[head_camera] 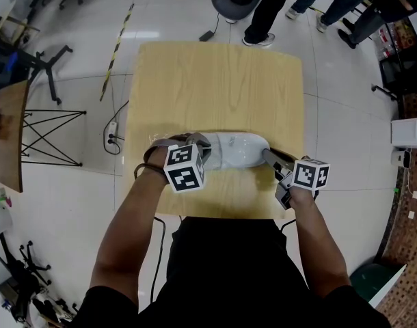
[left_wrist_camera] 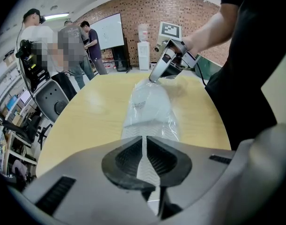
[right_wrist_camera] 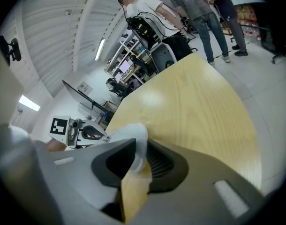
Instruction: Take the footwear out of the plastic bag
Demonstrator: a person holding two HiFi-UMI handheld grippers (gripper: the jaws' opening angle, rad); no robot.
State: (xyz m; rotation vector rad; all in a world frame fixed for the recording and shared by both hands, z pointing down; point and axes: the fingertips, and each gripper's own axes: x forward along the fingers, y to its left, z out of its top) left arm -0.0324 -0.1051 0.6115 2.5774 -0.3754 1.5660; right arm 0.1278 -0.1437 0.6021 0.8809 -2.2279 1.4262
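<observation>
Bagged footwear on desk (head_camera: 215,80), held at both ends.
Left tool (left_wrist_camera: 144,149) pinches the plastic bag (left_wrist_camera: 151,111) film; right tool (right_wrist_camera: 139,159) clamps the white footwear (head_camera: 237,149) at the opposite end.

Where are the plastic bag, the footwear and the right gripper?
plastic bag (left_wrist_camera: 167,124): left gripper view, on the clear crinkled film at its near end.
footwear (head_camera: 237,149): head view, on the middle of its white body.
right gripper (left_wrist_camera: 153,78): left gripper view, midway between its fingertips.
</observation>
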